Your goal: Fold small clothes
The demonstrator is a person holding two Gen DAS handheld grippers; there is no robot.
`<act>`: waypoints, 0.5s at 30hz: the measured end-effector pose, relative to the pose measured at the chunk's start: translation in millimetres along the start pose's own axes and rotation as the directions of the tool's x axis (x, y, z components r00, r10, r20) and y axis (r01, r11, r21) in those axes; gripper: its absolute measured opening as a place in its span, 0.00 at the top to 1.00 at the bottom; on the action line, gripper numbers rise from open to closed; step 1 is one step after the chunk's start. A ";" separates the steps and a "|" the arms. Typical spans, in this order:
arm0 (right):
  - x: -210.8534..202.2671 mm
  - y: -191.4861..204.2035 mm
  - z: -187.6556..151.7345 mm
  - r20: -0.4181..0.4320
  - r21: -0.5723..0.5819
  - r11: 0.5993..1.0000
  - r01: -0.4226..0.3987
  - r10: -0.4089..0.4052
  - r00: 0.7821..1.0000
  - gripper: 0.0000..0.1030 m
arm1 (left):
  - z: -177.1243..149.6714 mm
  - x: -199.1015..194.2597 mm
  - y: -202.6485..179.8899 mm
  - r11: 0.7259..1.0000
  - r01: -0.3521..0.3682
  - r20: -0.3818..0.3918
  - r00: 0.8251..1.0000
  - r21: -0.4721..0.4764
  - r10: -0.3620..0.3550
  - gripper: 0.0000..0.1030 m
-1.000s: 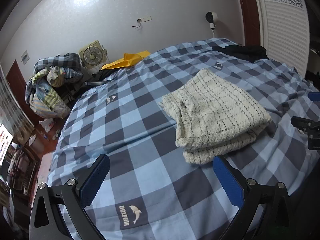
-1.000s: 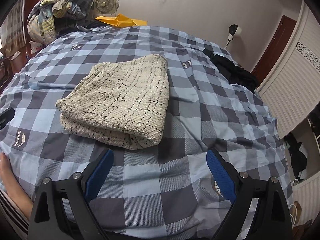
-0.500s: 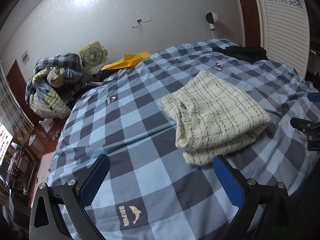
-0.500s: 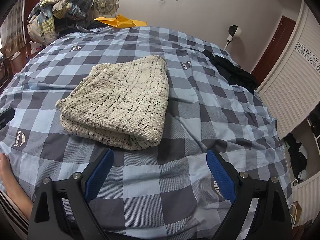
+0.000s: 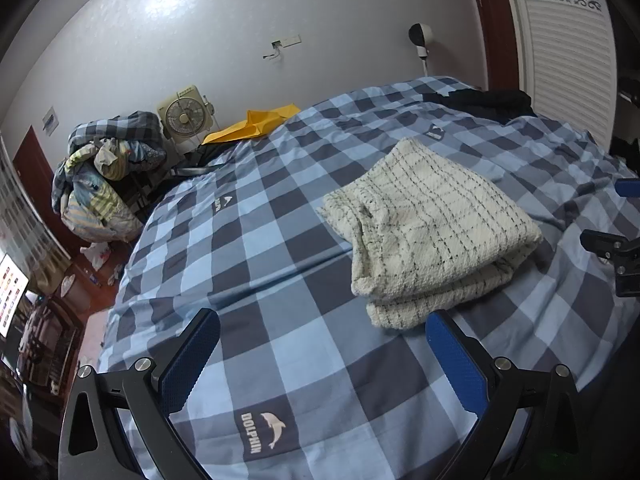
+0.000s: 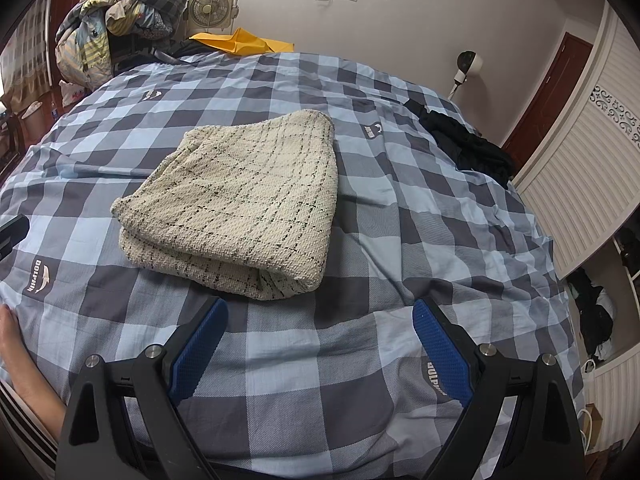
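- Left wrist view: left gripper [image 5: 320, 354] spread wide, blue pads [image 5: 190, 360] empty, over the checked bedsheet [image 5: 280, 280] at the near edge, next to a DOLPHIN logo patch [image 5: 264, 430].
- Right wrist view: right gripper [image 6: 320, 340] also wide apart, nothing between its fingers [image 6: 438, 350], just short of the garment's near fold.
- Bare forearm [image 6: 22, 364] at the near left edge of the right view, resting on the sheet.
- Folded cream garment [image 6: 248, 208] with thin dark grid lines lies flat on the bed, mid-sheet, doubled over in layers; fold edge faces near. In the left view it [image 5: 432, 232] sits just beyond the right finger, right of centre.
- Neither gripper touches the garment.
- Part of the right gripper's black frame [image 5: 612, 248] shows at the right edge of the left view.
- Far right on the bed: black clothing [image 6: 468, 148] bunched near the edge.
- Far left past the bed: pile of bedding and clothes [image 5: 100, 176], a small box fan [image 5: 182, 118], a yellow item [image 5: 252, 128].
- Far wall: small round lamp [image 6: 468, 64]; white louvred doors [image 6: 580, 184] on the right.
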State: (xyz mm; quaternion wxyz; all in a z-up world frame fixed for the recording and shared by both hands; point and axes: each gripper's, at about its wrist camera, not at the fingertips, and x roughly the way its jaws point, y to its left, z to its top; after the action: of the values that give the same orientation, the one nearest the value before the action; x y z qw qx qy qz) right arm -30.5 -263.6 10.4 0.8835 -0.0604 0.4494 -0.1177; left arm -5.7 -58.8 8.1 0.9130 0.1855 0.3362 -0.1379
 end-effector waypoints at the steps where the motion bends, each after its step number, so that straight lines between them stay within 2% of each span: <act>1: 0.3 0.0 0.0 0.000 0.000 1.000 0.000 0.000 1.000 0.11 | 0.3 0.1 0.1 1.000 0.000 0.000 1.000 0.000 0.000 0.00; 15: 0.0 0.0 -0.6 -0.005 -0.002 1.000 0.002 -0.002 1.000 0.11 | -1.0 0.8 0.9 1.000 -0.002 -0.010 1.000 0.002 0.002 0.00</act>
State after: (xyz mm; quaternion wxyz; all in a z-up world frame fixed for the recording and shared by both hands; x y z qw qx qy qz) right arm -31.0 -263.6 10.0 0.8822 -0.0613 0.4517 -0.1182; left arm -5.3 -57.7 7.1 0.9113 0.1876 0.3403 -0.1363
